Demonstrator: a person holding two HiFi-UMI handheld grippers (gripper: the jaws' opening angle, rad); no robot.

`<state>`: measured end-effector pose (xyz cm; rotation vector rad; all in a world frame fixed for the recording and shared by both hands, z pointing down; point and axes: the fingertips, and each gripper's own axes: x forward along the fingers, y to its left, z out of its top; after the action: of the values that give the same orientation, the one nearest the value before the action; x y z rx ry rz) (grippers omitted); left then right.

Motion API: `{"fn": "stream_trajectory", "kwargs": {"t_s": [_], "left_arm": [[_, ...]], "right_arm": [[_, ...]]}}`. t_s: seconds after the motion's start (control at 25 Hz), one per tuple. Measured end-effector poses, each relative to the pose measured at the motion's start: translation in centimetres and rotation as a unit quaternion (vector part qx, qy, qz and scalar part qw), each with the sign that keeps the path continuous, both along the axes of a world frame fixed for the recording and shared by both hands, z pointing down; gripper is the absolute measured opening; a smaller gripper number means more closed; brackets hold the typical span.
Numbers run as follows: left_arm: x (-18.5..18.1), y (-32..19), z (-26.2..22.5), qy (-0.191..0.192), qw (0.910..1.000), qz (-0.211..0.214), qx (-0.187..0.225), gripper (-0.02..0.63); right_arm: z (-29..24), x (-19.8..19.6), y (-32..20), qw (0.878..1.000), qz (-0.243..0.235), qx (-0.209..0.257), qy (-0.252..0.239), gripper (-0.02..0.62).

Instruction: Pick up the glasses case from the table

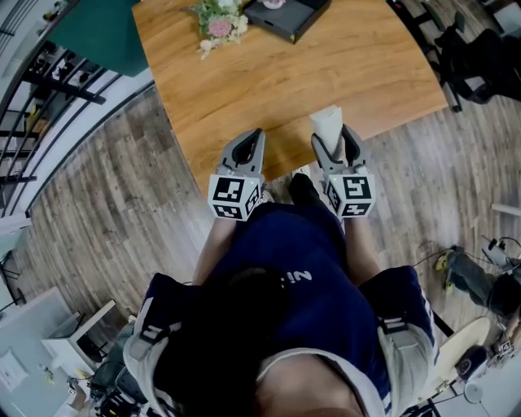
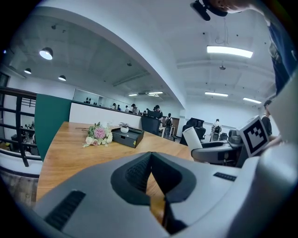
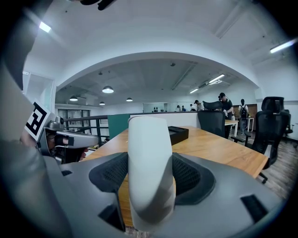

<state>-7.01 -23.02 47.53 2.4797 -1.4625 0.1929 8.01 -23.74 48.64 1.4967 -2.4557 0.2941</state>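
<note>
Bench (image 1: 326,73) fills the upper head view, and its near edge lies right under both tools. A drop from here would likely land on the plank floor (image 1: 122,204) rather than back on the top. The right gripper (image 1: 334,145) stands part-open, with its pads (image 3: 188,174) pressed on the flanks of the glasses case (image 1: 327,122). The case looks lifted clear of the bench and stands on end between the jaws, poking well above them. I judge that tall overhang to be the risk: a smooth shell held by a narrow band of pad could pivot or slide out if the hand tips or jolts. The left gripper (image 1: 250,140) is closed tight on nothing and gives no support.

The bench is honey-toned wood with long grain, flat and satin. At its far end sits a black box (image 1: 289,16), matt and square-cornered, and near it a loose bunch of flowers (image 1: 218,24) in pink and cream. Both grippers are grey moulded plastic with dark ribbed pads. The case is white, oblong, round-edged and faintly glossy.
</note>
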Motion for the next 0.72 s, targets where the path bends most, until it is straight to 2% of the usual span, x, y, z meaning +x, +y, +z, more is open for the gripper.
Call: {"fn": "stream_trajectory", "kwargs": {"t_s": [0.4,0.72], "left_arm": [[-0.8,-1.1,-0.4,0.002,0.9997,-0.024,0.003,0.003],[-1.5,-1.7,-1.1,0.010,0.9988,-0.046,0.013,0.003]], "right_arm": [[0.0,1.0,-1.2,1.000,0.011,-0.002,-0.004,0.304],[0.7,0.6,-1.2,1.000,-0.007,-0.004,0.026,0.304]]}}
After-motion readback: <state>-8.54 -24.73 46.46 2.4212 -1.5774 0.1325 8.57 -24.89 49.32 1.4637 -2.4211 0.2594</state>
